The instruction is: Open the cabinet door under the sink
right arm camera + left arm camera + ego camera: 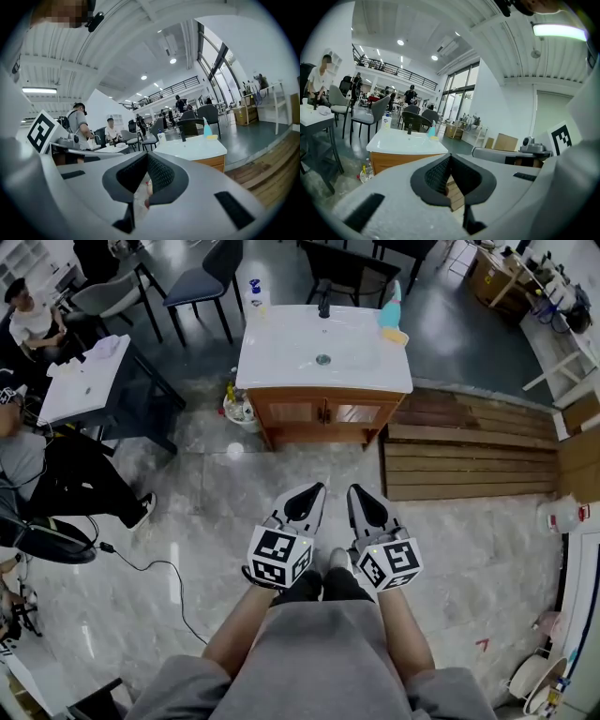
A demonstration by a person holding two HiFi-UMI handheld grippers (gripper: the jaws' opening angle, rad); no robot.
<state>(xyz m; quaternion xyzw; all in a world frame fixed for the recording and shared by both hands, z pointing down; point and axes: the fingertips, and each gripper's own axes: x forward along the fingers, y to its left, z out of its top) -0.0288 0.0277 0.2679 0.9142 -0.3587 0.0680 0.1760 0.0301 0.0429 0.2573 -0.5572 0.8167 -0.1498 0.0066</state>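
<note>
A wooden cabinet [323,414] with two small doors stands ahead under a white sink top [281,352] with a black tap. My left gripper [318,489] and right gripper [354,491] are held side by side over the marble floor, a stretch short of the cabinet, both pointing at it. Each has its jaws shut with nothing between them. The left gripper view shows the cabinet [398,160] beyond the left gripper [450,157]. The right gripper view has the cabinet [214,163] to the right of the right gripper [146,154].
A raised wooden platform [469,451] lies right of the cabinet. Bottles [239,409] stand on the floor at its left corner. A white table [84,379] with seated people is at the left, a black cable [141,563] trails across the floor, and chairs [202,282] stand behind the sink.
</note>
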